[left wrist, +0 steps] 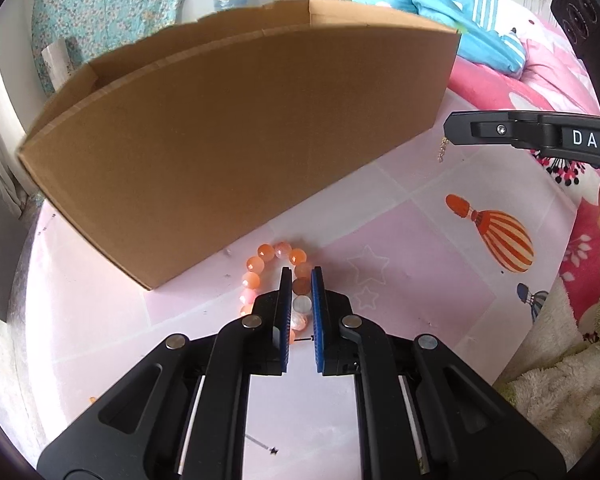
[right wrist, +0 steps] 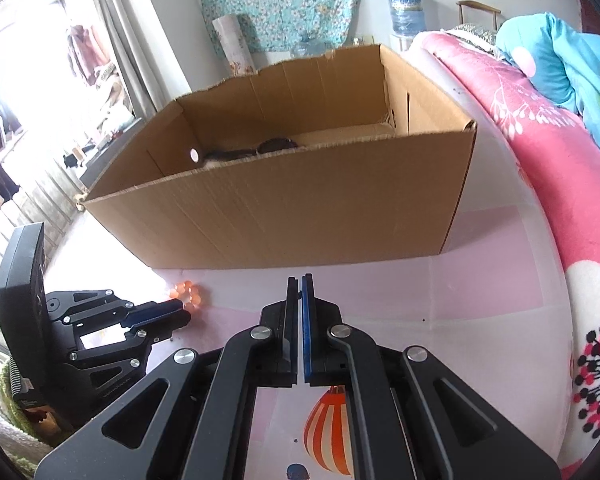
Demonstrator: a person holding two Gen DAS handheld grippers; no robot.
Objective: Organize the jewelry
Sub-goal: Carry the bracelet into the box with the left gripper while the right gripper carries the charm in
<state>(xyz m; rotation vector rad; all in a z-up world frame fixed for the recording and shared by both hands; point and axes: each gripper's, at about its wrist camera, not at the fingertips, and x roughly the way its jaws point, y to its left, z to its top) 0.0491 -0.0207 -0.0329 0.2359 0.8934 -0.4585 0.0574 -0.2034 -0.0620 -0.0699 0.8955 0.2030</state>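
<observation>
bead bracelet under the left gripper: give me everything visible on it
The bead bracelet is a loop of round, glossy, translucent beads, orange to peach-pink, with at least one whitish bead. It lies flat on the pink printed sheet, just in front of the cardboard box, apart from its wall. The left gripper is shut on the loop's right side, beads between its blue pads. In the right wrist view only a small orange cluster shows.

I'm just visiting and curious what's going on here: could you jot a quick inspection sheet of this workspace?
Surface: pink bedsheet with balloon prints.
Job's things: orange bead bracelet beside cardboard box; thin chain hanging from the right gripper.
Clutter: small black star charm on the sheet.
Grippers: left gripper closed on the bracelet; right gripper shut on the chain.
Cables: nothing seen.
Surroundings: blue quilt, floral cloth on wall.
</observation>
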